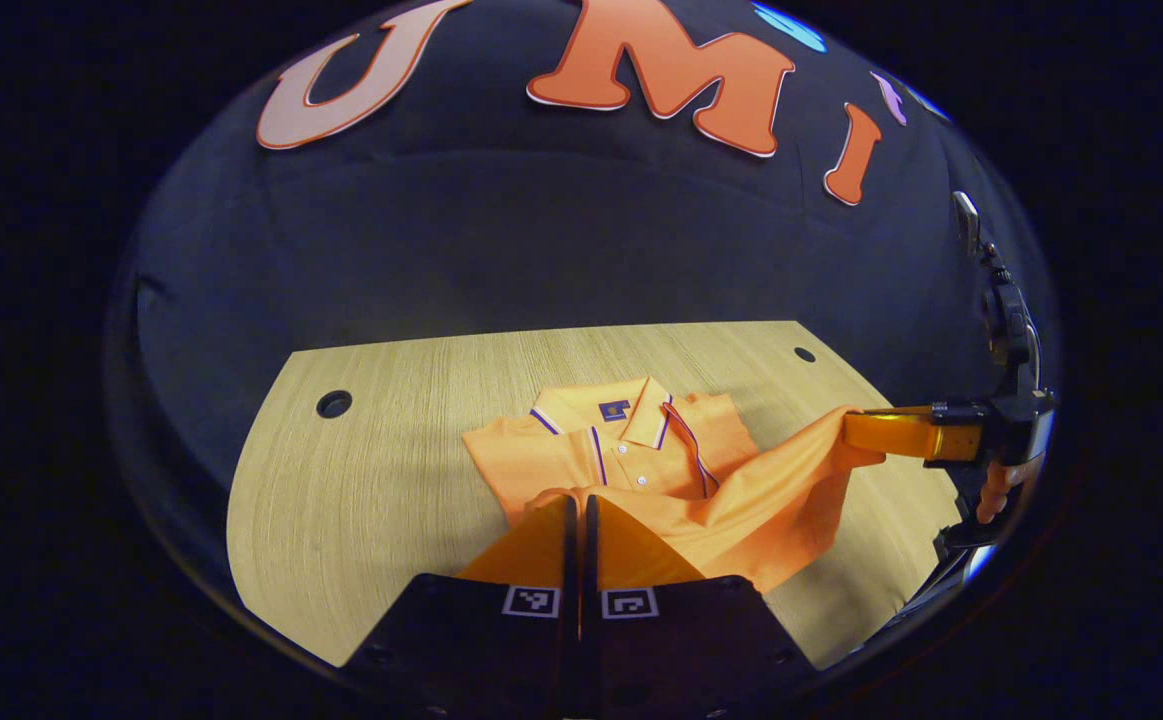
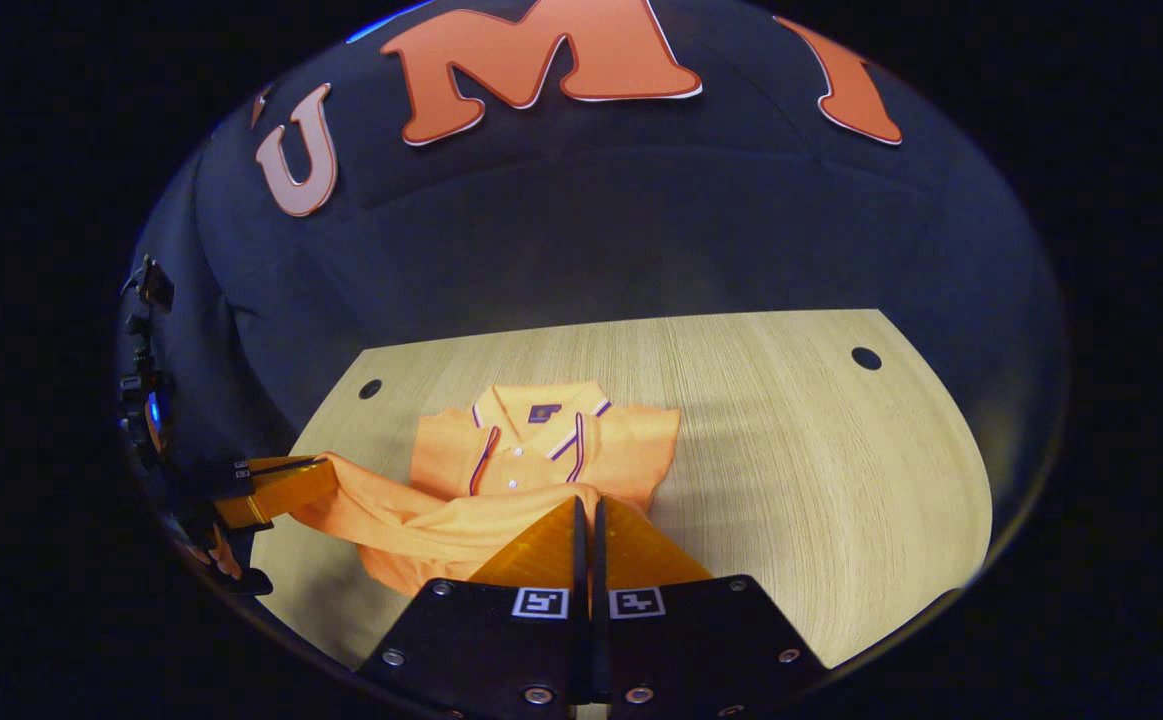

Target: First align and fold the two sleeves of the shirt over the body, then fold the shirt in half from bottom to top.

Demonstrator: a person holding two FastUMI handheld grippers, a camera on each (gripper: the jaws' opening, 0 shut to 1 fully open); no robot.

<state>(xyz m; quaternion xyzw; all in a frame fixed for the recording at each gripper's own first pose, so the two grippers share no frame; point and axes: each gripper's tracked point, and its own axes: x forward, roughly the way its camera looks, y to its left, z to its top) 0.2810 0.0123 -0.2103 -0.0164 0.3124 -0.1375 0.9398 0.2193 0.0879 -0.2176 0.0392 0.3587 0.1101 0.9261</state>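
Left gripper view looks across a pale wooden table with a dark round hole toward its far left corner and a smaller one at the far right. On the table lies an orange polo shirt, collar toward the booth's wall, its striped collar and buttoned placket facing up, and both sleeves already folded in over the chest. The shirt's bottom hem is raised off the table at two corners, so the lower body hangs in a slack fold between them and drapes over the part still lying flat. The left gripper shows at the bottom of its own view, its two fingers drawn almost together with a corner of the hem pinched between them. Off to the right in the same view, the right gripper reaches in from the side, clamped on the other hem corner, with a hand behind it near the table's edge. Right gripper view gives the mirror of this: the table, the shirt with its collar farthest away, the right gripper closed to a thin slit on orange cloth, and the left gripper at the left edge holding its stretched corner of the hem above the tabletop.
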